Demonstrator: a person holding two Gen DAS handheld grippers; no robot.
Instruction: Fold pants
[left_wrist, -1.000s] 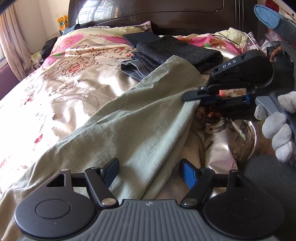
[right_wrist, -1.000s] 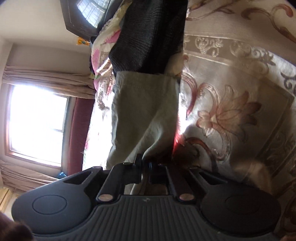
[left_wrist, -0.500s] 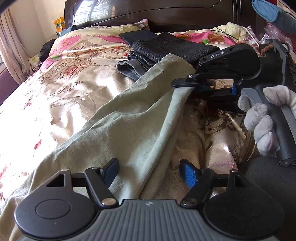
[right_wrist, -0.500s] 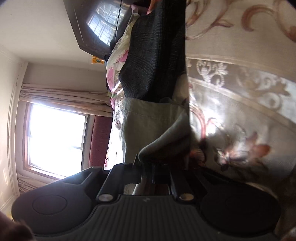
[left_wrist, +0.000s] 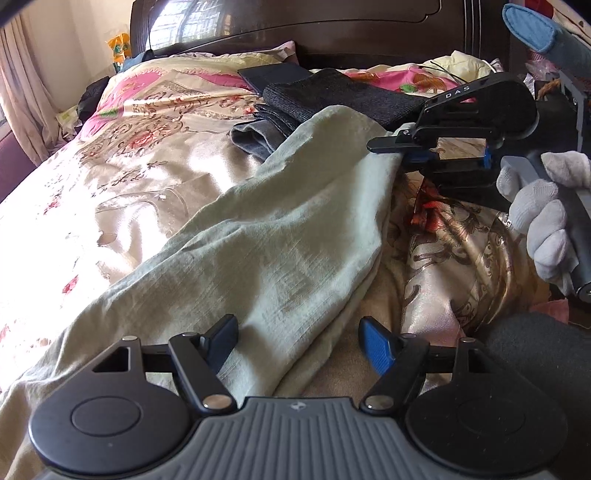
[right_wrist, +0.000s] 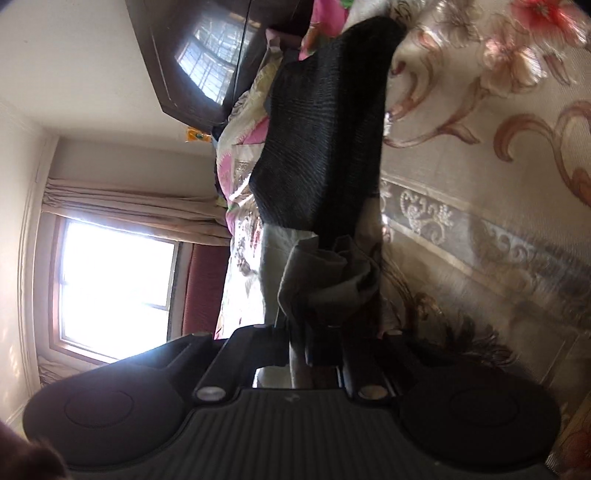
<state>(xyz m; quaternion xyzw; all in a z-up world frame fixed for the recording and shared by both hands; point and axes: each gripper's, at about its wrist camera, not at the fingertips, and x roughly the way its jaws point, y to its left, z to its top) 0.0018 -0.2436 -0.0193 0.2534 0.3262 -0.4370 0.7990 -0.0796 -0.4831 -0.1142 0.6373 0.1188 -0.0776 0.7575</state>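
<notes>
Across the bed, pale green pants run from the left tongs up to the right tongs.

Left of the left tongs the flowered bedspread lies bare in sunlight; these tongs stand wide apart, with the near end of the pants lying between the pads, not pinched. To their right, further up the bed, the right tongs, gripped by a gloved hand, are nearly together on a bunched corner of the cloth; their jaws have just been easing open, fabric in between. Past them sits a stack of dark folded clothes. To fold well, I judge the left tongs should pinch the near hem before the right lets go, so the edges line up flat. White letters "DAS" show on the right tongs.
</notes>
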